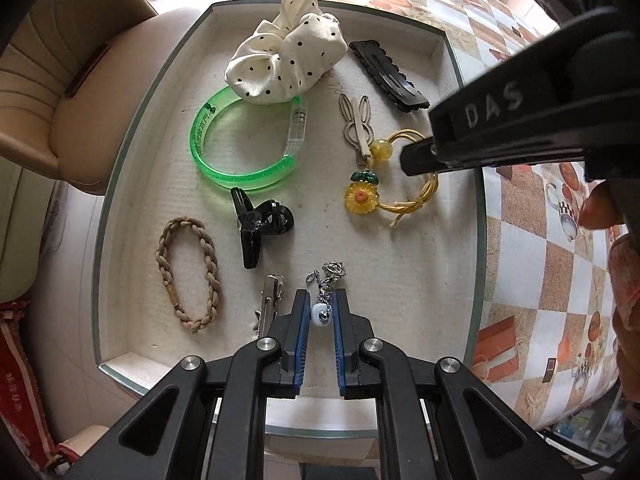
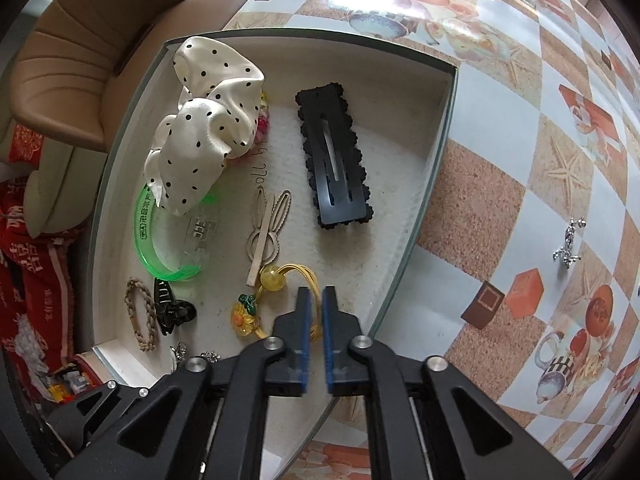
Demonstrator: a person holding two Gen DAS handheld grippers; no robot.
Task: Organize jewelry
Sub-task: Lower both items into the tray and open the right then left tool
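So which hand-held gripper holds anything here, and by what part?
Left hand-held gripper pinches the silver charm chain at its white bead; right hand-held gripper: cannot tell.

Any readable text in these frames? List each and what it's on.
"DAS": raised letters on the right gripper body, left wrist view.
"oll hl" or similar: handwriting on the tray floor, partly hidden, uncertain.
Green bangle: boxed Chinese characters printed on it, too small to read.
Red cloth beside the chair: white Chinese characters, too distorted to read.

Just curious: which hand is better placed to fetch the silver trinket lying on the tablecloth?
Right, probably: the silver trinket lies on its side of the tray; the left fingers flank a beaded chain.
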